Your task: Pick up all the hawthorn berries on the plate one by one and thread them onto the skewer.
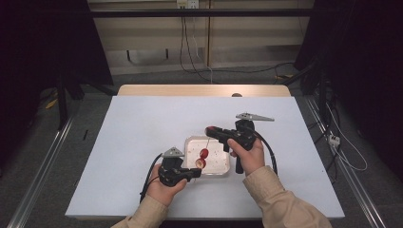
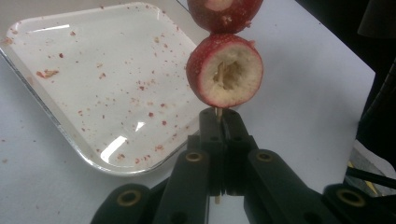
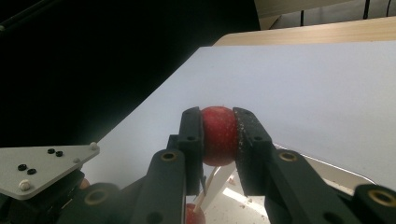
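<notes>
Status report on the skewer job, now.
Left claw shut on skewer end. Right claw shut on top red fruit. Two fruits on the stick, over the tray. Nothing in the way.

The left gripper points right, its black jaws fully closed, held in the person's left hand. The right gripper points left, jaws nearly closed, gripped by the right hand. Both tan-sleeved forearms enter from below.

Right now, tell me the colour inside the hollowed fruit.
Pale cream flesh, red skin; clearest in the left gripper view.
</notes>
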The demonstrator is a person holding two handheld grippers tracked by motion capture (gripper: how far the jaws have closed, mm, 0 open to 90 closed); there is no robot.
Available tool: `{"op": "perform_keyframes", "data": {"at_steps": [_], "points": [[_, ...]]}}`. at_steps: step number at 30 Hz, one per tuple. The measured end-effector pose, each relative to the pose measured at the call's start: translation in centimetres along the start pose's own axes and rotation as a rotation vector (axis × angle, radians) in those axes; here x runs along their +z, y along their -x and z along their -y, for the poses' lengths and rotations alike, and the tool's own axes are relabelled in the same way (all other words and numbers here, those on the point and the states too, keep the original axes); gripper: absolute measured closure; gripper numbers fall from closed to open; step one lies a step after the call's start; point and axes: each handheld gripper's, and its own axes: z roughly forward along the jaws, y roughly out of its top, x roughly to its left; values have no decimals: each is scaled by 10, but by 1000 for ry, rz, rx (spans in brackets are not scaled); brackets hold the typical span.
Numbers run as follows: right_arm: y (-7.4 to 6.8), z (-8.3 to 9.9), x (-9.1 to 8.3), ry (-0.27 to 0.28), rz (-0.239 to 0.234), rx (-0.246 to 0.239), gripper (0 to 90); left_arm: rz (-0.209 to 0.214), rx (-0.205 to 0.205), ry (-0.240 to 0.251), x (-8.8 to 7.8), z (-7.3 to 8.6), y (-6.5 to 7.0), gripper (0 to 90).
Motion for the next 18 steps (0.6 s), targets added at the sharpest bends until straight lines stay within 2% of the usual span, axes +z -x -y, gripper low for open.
{"op": "perform_keyframes", "data": {"at_steps": [10, 18], "points": [[4, 0, -2, 9, -1, 27, 745, 0, 11, 4, -2, -1, 0, 896], [5, 0, -3, 13, -2, 36, 745, 6, 2, 7, -3, -1, 0, 895]]}}
